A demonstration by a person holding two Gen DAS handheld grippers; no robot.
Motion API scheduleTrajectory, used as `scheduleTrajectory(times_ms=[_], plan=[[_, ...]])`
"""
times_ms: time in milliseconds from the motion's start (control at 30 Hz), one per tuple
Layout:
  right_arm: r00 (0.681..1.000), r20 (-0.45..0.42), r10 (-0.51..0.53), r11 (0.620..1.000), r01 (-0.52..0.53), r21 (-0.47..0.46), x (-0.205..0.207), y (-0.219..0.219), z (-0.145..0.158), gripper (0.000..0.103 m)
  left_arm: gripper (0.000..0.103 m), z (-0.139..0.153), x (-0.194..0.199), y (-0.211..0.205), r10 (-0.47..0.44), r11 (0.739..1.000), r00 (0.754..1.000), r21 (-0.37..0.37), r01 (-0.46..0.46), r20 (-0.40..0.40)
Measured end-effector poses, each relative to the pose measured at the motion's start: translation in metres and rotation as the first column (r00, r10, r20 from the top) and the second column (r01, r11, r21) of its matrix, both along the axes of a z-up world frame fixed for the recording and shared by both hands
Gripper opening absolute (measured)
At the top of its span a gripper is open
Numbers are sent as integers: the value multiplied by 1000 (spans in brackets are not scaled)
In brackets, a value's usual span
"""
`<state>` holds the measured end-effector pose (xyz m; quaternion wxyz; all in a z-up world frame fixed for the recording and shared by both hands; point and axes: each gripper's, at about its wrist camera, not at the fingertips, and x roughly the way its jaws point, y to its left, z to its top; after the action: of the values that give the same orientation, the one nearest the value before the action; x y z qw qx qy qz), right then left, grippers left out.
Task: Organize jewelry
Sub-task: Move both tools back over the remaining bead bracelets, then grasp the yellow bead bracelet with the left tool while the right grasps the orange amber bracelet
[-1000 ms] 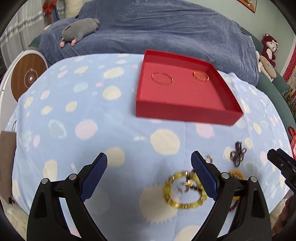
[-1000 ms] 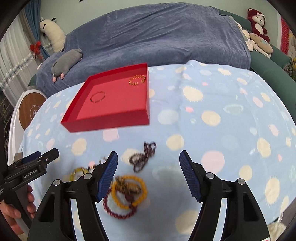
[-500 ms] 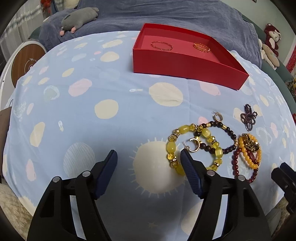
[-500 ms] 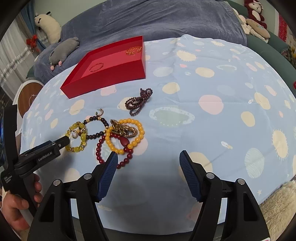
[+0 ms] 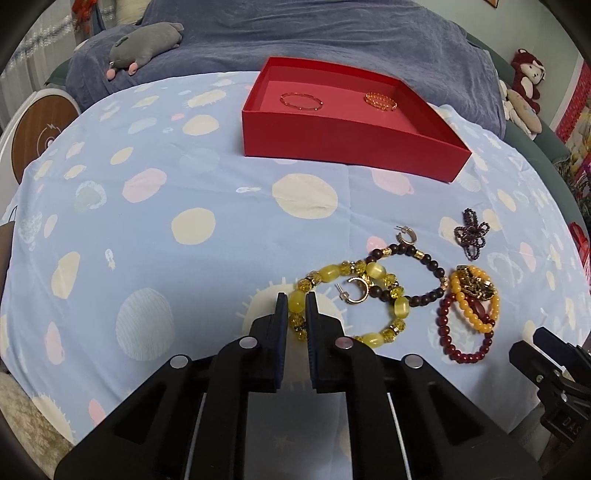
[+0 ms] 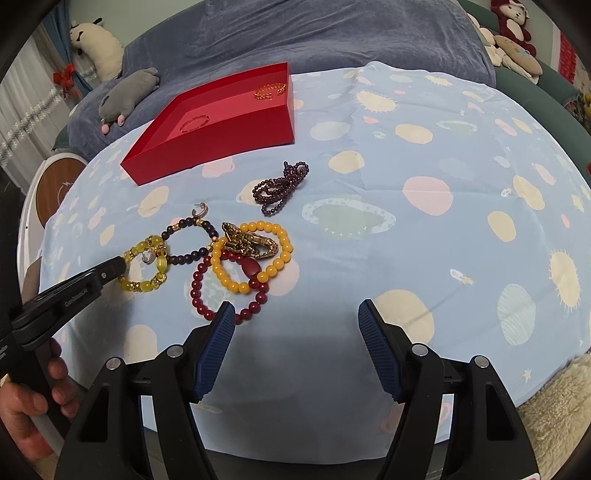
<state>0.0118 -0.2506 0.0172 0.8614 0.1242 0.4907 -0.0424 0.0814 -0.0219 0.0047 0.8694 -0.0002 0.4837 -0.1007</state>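
Observation:
A red tray (image 5: 354,147) (image 6: 229,144) at the back holds a thin gold bangle (image 5: 301,100) and a gold beaded ring bracelet (image 5: 380,100). Loose jewelry lies in front: a yellow bead bracelet (image 5: 400,306) (image 6: 144,286), a dark bead bracelet (image 5: 424,258), an orange bracelet (image 6: 273,269), a dark red bracelet (image 6: 199,299), a gold chain (image 6: 251,245), two hoop earrings (image 5: 356,291) and a purple bead bow (image 5: 472,236) (image 6: 282,186). My left gripper (image 5: 296,306) is shut on the yellow bracelet's left side. My right gripper (image 6: 295,319) is open and empty, just in front of the red bracelet.
The blue spotted cloth (image 5: 184,221) covers the table, whose front edge is near both grippers. A dark blue covered sofa (image 5: 295,33) with a grey plush toy (image 5: 147,40) lies behind. Plush toys (image 6: 513,33) sit at the right.
My left gripper has closed from wide open onto the yellow bracelet. Both grippers drew back and lower earlier; the right stays open.

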Motion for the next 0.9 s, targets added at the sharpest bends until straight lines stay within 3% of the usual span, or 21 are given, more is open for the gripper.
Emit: scheduleTrajectory(times_ms=[167, 333, 600, 700, 900], plan=[[1000, 5, 2, 1000, -2, 7, 1, 0, 1, 66, 9, 8, -16, 11, 1, 999, 1000, -39, 0, 12], [1000, 9, -2, 1000, 1, 32, 11, 2, 1, 64, 9, 0, -29, 20, 4, 1000, 1000, -29, -5, -11], [999, -17, -37, 999, 38, 29, 35, 1, -5, 44, 10, -6, -32, 28, 27, 999, 999, -28, -28, -29], [998, -39, -41, 999, 42, 24, 41, 1, -11, 32, 10, -7, -33, 28, 25, 999, 999, -29, -26, -22], [998, -42, -37, 999, 38, 33, 43, 2, -16, 27, 10, -9, -33, 27, 17, 1000, 1000, -22, -17, -5]])
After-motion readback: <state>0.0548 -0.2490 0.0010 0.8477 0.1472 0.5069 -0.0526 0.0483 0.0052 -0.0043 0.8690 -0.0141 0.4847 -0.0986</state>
